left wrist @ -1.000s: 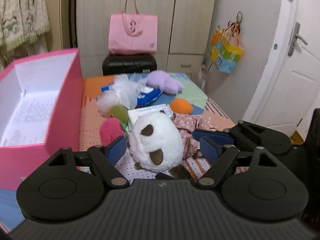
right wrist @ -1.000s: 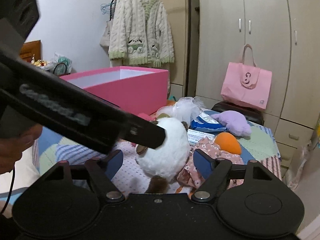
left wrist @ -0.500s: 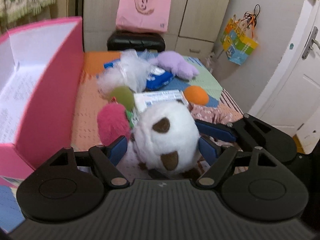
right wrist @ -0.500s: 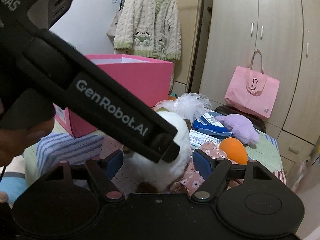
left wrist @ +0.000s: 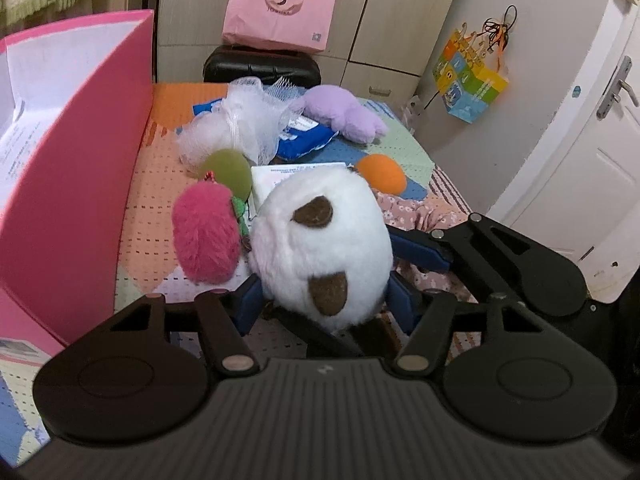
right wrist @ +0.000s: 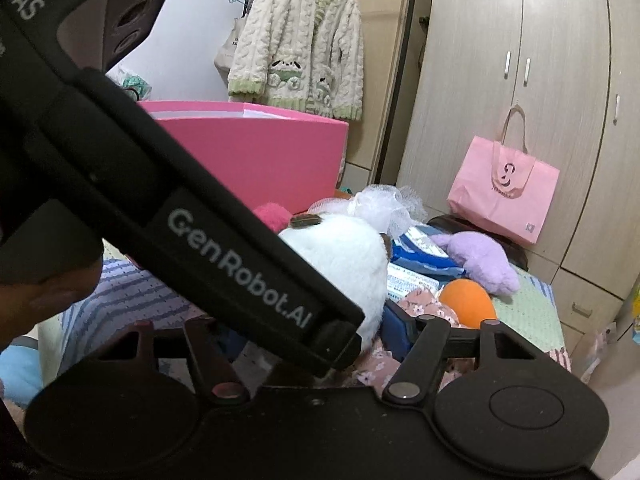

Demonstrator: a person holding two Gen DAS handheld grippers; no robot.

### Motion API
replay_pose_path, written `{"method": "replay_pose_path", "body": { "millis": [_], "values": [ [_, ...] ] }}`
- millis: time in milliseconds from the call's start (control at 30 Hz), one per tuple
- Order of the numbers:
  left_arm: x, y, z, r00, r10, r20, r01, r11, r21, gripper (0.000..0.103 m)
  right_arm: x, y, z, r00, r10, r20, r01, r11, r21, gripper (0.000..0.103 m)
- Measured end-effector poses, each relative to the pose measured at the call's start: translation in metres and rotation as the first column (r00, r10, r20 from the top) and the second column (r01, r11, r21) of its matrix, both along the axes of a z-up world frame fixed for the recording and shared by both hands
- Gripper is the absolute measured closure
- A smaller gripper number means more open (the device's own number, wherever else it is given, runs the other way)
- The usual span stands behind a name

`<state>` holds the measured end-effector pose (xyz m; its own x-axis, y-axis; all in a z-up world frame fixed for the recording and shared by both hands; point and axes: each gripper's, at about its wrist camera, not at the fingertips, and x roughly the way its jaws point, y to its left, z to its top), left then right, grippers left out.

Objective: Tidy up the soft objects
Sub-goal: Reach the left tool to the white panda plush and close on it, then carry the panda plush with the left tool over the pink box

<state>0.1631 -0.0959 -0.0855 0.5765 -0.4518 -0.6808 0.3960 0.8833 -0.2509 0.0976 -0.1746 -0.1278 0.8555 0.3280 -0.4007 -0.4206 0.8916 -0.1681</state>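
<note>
Your left gripper [left wrist: 324,300], frame center, pinches the white plush [left wrist: 320,240] between both pads; right gripper [right wrist: 304,336] state unclear, blocked; pink box [left wrist: 80,160] left.

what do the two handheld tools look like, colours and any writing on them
Both are matte black plastic with round pivot discs, silver rivets and blue finger pads. The left tool has a ribbed body; seen from the right wrist, its side reads "GenRobot.AI" in grey. The right tool looks alike.

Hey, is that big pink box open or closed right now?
Open. The pink box has no lid on top, and the left wrist view looks down onto its white inside wall. Its whole floor isn't visible, so contents: cannot tell.
</note>
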Motion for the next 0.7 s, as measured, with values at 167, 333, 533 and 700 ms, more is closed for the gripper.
{"method": "replay_pose_path", "body": {
  "millis": [167,333,533,700],
  "values": [
    [-0.009,0.002,0.008,1.0,-0.005,0.03,0.005,1.0,0.014,0.04,-0.009,0.004,0.006,1.0,-0.004,0.022,0.004,1.0,0.006,0.033],
    [-0.019,0.006,0.016,0.998,-0.008,0.055,0.007,1.0,0.019,0.04,-0.017,0.006,0.012,0.999,-0.008,0.037,0.007,1.0,0.02,0.033],
    [-0.032,0.013,0.02,0.999,-0.002,0.051,0.001,1.0,0.019,0.04,-0.028,0.008,0.015,0.999,-0.008,0.034,0.007,0.999,0.036,0.033],
    [-0.047,0.02,0.024,0.998,0.008,0.055,-0.009,1.0,0.016,0.04,-0.033,0.008,0.016,1.0,-0.01,0.014,0.009,0.998,0.066,0.034]
  ]
}}
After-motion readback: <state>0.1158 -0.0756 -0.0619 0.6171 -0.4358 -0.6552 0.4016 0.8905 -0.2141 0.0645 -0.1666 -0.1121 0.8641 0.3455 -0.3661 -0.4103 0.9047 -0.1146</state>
